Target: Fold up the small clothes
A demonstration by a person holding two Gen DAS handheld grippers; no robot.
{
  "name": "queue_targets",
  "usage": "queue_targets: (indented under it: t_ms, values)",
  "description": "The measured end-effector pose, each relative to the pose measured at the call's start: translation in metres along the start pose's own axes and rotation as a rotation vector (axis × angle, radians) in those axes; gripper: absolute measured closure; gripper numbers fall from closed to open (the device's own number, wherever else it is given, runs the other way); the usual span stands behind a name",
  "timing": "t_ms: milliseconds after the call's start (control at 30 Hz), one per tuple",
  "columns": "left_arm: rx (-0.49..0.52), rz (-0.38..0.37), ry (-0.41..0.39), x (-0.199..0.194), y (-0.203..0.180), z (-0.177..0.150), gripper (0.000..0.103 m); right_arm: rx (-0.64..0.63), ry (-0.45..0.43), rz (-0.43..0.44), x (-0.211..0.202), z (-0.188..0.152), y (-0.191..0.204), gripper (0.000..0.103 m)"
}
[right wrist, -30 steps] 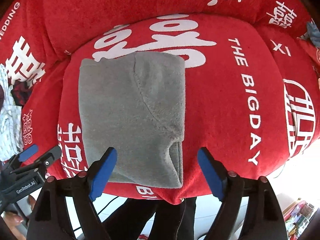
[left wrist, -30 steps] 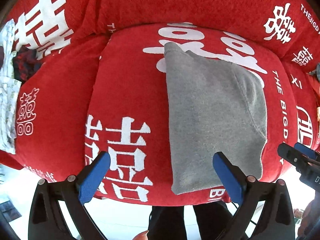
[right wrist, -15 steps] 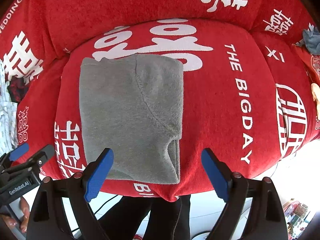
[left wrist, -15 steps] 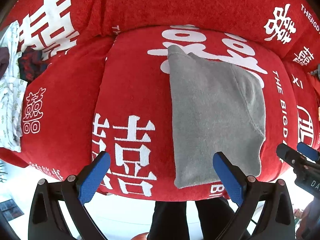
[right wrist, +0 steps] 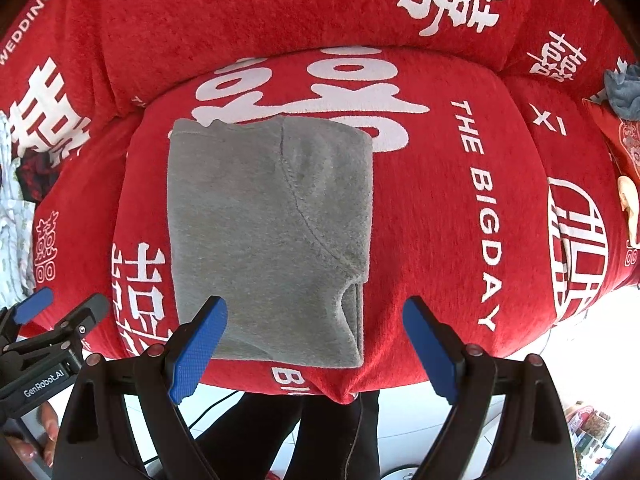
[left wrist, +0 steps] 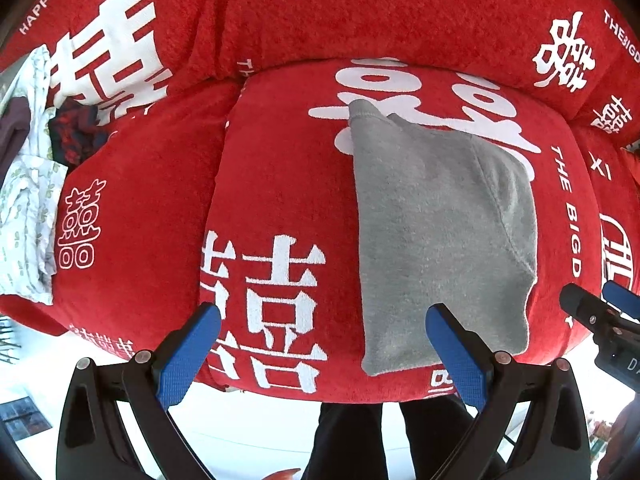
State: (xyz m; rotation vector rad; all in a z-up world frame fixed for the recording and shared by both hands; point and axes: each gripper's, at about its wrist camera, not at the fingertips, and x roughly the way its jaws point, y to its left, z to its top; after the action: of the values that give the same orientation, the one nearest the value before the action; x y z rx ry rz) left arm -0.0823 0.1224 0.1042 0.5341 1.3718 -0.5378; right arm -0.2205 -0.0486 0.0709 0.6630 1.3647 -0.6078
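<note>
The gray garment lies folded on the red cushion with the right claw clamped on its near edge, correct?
Not clamped. In the right wrist view the right claw hangs open above the folded gray garment on the red cushion, holding nothing.

You can read "THE BIGDAY" and "XI" along the right edge of the red cushion cover (right wrist: 440, 208); "GenRobot.AI" marks the left gripper (right wrist: 44, 380).
</note>
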Motion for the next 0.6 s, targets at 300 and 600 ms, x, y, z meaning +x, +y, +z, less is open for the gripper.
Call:
queue_targets:
  t_ms: [300,600]
  values:
    - [-0.005,-0.004,0.005,-0.0011,0.0011,0.0024,0.0,0.002,-0.008,-0.008,-0.0028,0.0019,0.0017,0.012]
    - [-0.004,0.013,-0.004,-0.0034,-0.0006,0.002,0.0,0.001,-0.009,-0.008,-0.0039,0.0018,0.0024,0.012]
